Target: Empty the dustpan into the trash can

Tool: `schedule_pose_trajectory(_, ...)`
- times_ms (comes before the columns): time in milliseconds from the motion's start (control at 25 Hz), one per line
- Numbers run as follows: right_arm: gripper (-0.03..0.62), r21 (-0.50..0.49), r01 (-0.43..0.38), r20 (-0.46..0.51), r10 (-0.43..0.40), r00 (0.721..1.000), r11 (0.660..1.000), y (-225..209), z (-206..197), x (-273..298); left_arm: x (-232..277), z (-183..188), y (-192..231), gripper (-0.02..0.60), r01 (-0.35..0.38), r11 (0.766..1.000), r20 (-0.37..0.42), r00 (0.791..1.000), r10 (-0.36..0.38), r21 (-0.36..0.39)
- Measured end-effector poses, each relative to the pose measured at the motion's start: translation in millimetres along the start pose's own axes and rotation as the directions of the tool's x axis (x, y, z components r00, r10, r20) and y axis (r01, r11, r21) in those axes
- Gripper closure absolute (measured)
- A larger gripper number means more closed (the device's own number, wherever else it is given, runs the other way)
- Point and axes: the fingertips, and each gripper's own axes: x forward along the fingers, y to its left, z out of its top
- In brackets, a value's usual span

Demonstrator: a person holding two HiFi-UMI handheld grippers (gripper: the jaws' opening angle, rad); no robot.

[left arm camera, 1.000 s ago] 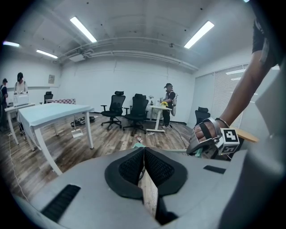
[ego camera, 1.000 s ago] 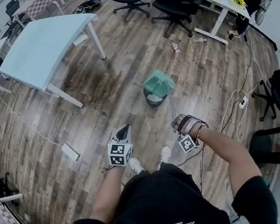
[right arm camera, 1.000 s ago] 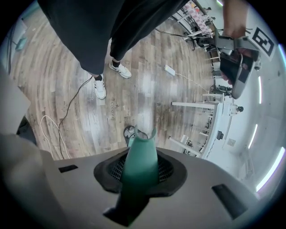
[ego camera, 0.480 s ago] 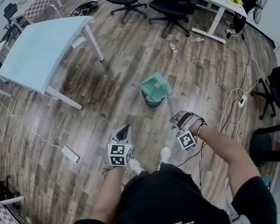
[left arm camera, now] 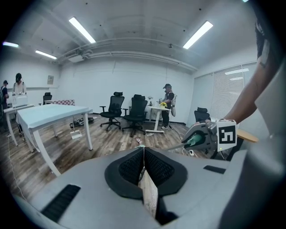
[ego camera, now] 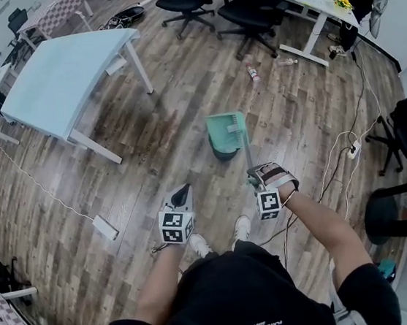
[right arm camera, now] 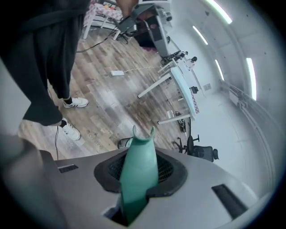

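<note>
The wood floor lies below my right gripper. Ahead of that gripper stands the dark trash can, with the green dustpan tipped right above it. My right gripper is clamped on the near end of the dustpan's long handle. Beside it, my left gripper has its jaws together and holds nothing.
</note>
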Motion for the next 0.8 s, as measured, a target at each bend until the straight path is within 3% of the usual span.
schedule_pose_trajectory(240,0.494,0.209,0.069,-0.030,-0.065,0.997,0.976,-21,-8,-4,0,1,9,0.558,-0.009,1.000,-0.005,1.000,0.009,0.008)
schedule_pose_trajectory(400,0.494,0.387,0.131,-0.061,-0.117,0.991,0.913,-34,-21,-11,0,-6,6,0.558,-0.007,1.000,-0.016,1.000,0.007,0.012)
schedule_pose_trajectory(600,0.493,0.641,0.191,-0.100,-0.166,0.981,0.744,-50,-43,-15,2,-6,4,0.558,0.008,1.000,-0.019,1.000,-0.007,0.027)
schedule_pose_trajectory(800,0.490,0.819,0.192,-0.106,-0.186,0.977,0.541,-58,-56,-23,6,6,5,0.558,0.005,0.999,-0.005,1.000,-0.005,0.043)
